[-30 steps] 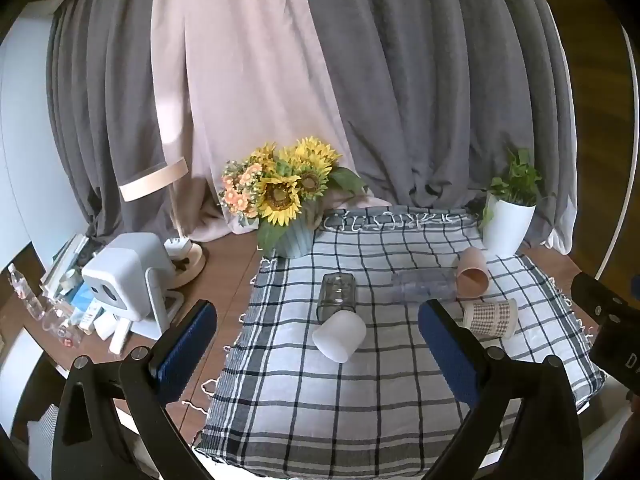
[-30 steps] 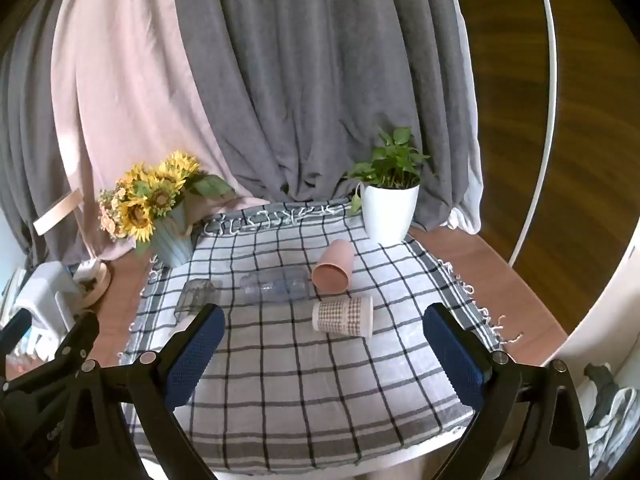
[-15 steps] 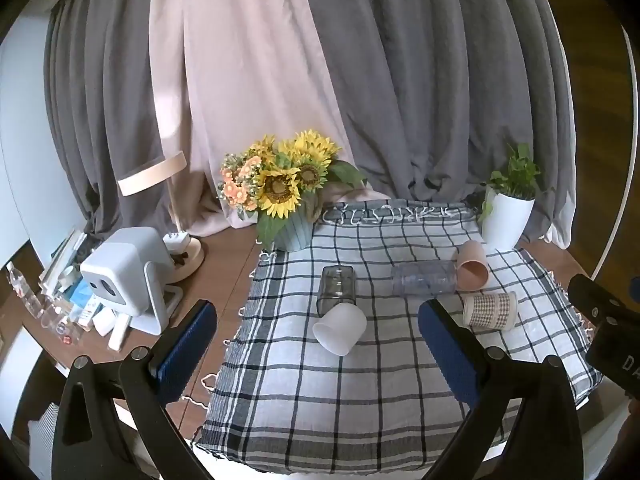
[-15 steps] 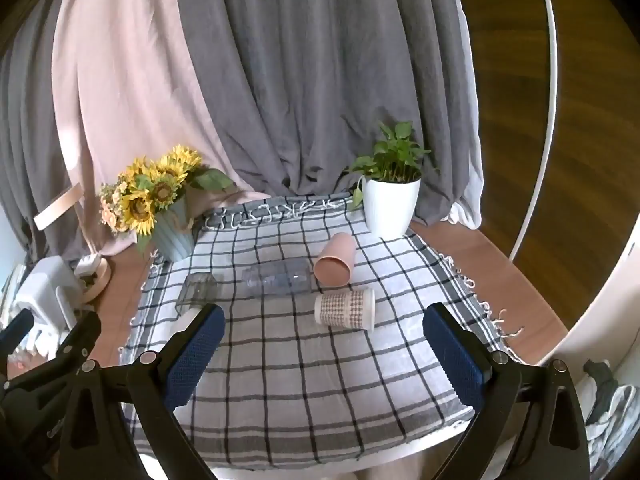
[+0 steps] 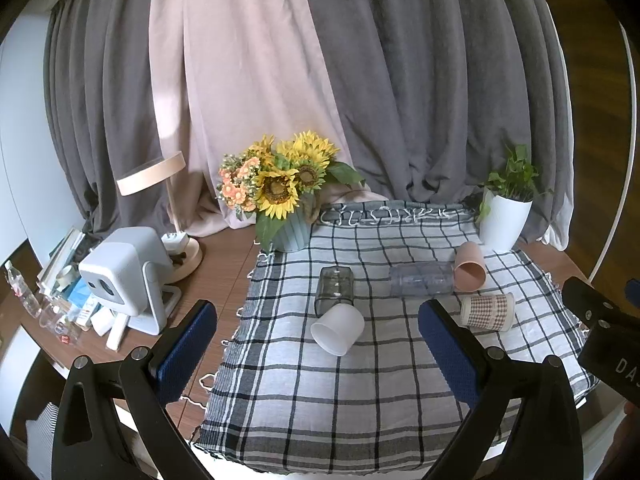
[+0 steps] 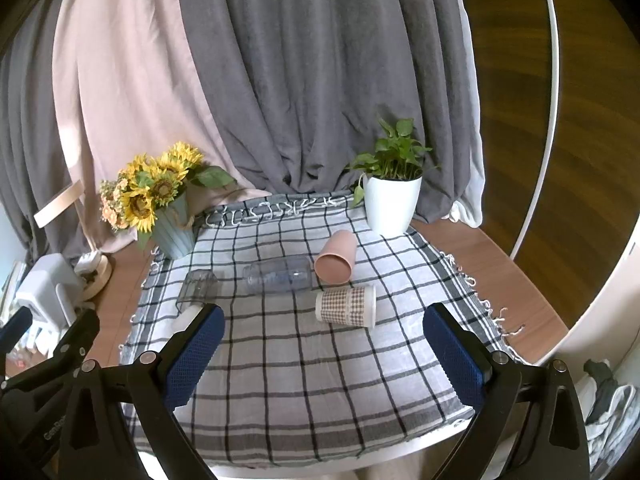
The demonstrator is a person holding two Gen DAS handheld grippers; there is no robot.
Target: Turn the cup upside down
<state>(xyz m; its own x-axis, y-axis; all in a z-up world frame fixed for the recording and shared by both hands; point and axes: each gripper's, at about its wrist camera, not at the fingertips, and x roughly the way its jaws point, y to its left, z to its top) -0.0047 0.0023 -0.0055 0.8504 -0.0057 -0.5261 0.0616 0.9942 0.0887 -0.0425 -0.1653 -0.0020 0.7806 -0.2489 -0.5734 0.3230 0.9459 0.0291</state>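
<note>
Several cups lie on their sides on a checked cloth [image 5: 360, 400]: a white cup [image 5: 338, 329], a grey clear cup [image 5: 334, 290], a clear cup [image 5: 421, 279], a pink cup [image 5: 469, 271] and a patterned paper cup [image 5: 487, 311]. In the right wrist view I see the paper cup [image 6: 346, 306], pink cup [image 6: 336, 256], clear cup [image 6: 279, 275] and grey cup [image 6: 198, 286]. My left gripper [image 5: 318, 354] is open and empty, held above the cloth's near part. My right gripper [image 6: 324, 356] is open and empty, short of the paper cup.
A sunflower vase [image 5: 286, 208] stands at the cloth's back left and a white potted plant [image 5: 505, 216] at the back right. A white device [image 5: 126, 270], a lamp [image 5: 160, 184] and small clutter sit on the wooden table to the left. Curtains hang behind.
Both grippers have drawn back and risen a little, so the cups look slightly farther and lower in view. Nothing on the cloth has moved.
</note>
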